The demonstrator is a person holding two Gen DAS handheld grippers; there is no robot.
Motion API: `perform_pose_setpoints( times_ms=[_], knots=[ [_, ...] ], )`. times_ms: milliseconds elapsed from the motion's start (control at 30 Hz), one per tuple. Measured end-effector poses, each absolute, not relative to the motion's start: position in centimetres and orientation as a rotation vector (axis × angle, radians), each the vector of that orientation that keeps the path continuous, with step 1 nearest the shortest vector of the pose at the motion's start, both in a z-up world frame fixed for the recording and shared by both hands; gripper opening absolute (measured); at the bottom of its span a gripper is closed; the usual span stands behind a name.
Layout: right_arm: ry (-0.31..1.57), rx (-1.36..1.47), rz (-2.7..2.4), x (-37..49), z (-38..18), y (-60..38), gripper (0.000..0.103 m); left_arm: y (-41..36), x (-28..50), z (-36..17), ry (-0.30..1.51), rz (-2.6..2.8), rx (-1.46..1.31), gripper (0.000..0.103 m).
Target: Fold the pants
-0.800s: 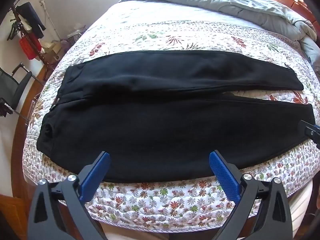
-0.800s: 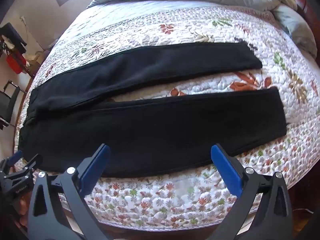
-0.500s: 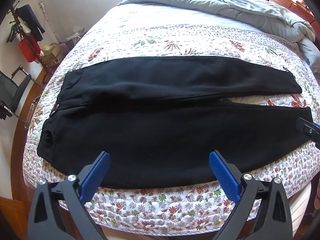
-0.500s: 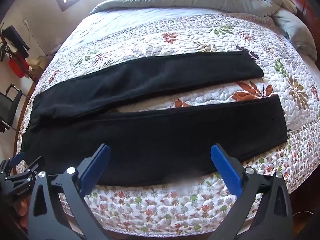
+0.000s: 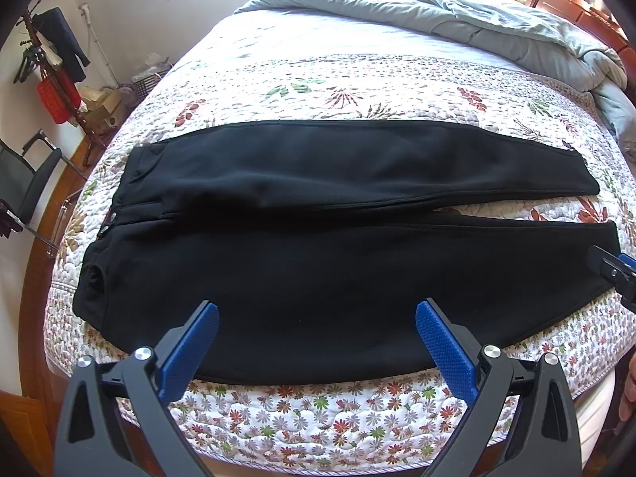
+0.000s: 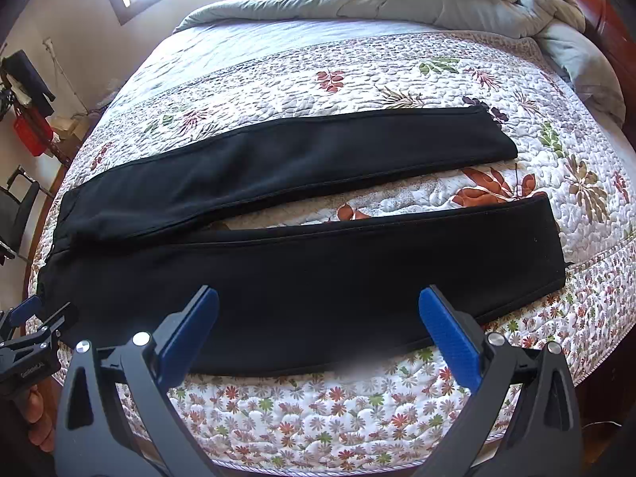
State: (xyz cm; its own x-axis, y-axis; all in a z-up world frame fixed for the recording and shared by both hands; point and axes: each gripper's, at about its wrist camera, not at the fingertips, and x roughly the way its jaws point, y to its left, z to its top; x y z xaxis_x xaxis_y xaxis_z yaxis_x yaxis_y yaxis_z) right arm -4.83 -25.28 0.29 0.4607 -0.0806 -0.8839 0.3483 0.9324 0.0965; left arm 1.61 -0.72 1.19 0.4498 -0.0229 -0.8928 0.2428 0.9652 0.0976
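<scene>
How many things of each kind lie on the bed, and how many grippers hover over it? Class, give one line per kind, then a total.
Black pants: 1
Grey duvet: 1
Floral quilt: 1
Grippers: 2, left gripper and right gripper, both open
Total: 5

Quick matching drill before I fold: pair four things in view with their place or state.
Things:
1. black pants
2. grey duvet
3. left claw
4. red basket

Places or states:
A. bunched at the far end of the bed
B. open, hovering over the near edge of the bed
C. spread flat on the floral quilt, legs apart
D. hanging on a rack by the wall, left of the bed

Pairs: 1-C, 2-A, 3-B, 4-D
</scene>
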Motion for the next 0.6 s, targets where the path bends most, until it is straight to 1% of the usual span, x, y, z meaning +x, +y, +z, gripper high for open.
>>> perform_pose_setpoints(
  times_ms=[600],
  knots=[
    [1.062,0.297,-0.257,-4.93,0.37,-25.48,0.100,-0.80,1.54,1.26,1.095,-0.165,0.222,0.099]
  ],
)
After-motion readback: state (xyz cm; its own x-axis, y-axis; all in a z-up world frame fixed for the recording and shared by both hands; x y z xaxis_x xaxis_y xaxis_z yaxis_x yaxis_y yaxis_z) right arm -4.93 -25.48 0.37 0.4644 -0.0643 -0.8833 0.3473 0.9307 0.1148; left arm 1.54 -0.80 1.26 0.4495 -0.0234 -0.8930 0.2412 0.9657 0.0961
